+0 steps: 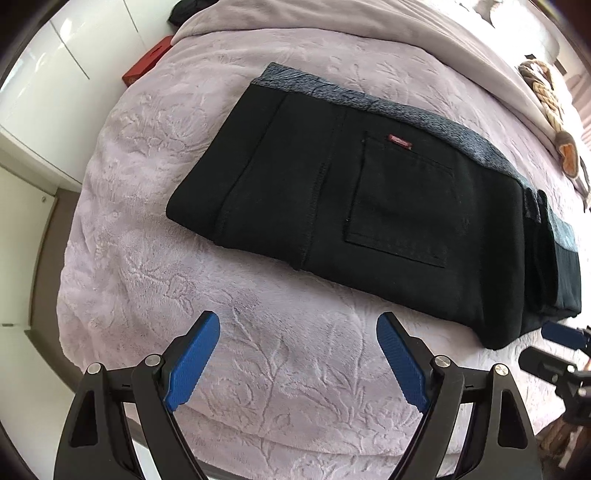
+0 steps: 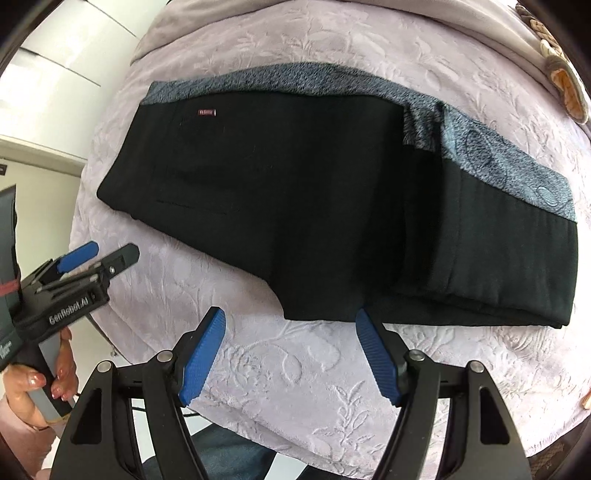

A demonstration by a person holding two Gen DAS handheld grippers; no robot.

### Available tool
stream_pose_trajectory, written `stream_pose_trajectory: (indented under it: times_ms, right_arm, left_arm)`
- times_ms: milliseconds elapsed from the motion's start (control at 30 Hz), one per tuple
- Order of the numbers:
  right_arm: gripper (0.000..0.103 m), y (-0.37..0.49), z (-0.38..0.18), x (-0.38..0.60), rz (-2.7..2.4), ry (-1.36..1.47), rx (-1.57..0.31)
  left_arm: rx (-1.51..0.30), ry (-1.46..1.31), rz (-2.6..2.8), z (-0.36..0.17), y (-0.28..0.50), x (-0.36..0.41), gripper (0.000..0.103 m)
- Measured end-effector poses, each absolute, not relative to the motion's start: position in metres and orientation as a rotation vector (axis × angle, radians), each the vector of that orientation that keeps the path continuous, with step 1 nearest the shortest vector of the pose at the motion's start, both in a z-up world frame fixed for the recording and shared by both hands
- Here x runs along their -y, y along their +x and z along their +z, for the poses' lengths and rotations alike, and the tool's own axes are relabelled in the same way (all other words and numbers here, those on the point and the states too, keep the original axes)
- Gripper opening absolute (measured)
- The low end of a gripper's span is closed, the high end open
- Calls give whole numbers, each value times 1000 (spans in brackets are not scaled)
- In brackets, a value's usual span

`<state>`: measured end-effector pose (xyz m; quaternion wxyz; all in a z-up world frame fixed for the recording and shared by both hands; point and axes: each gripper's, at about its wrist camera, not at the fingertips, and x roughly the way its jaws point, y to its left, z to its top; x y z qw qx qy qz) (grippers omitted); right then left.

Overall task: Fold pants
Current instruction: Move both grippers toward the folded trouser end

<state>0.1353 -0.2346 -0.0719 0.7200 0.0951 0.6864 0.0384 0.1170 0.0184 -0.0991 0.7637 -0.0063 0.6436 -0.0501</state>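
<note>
Black pants [image 1: 369,206] with a grey fleece lining lie folded in a flat stack on the pale pink bedspread [image 1: 258,369]. A back pocket and a small red label face up. The pants also fill the right wrist view [image 2: 314,203]. My left gripper [image 1: 297,321] is open and empty, held above the bedspread just short of the pants' near edge. My right gripper [image 2: 290,314] is open and empty, its fingertips at the pants' near edge. The left gripper also shows in the right wrist view [image 2: 99,258], and the right gripper at the left wrist view's right edge [image 1: 554,343].
A grey blanket [image 1: 332,22] lies across the far end of the bed. A red box [image 1: 147,62] sits past the bed's left side by white cabinets [image 1: 55,92]. A brown braided object [image 1: 554,110] lies at the far right.
</note>
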Motion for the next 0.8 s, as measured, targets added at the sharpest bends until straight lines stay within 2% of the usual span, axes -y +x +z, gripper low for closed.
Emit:
stream_pose_trajectory:
  times_ms: [633, 800]
  right_arm:
    - [77, 127, -77, 236, 58, 207, -1537]
    - [77, 123, -76, 241, 55, 216, -1537]
  left_arm:
    - [-1397, -66, -103, -122, 131, -32, 88]
    - [-1339, -177, -161, -116, 140, -47, 88]
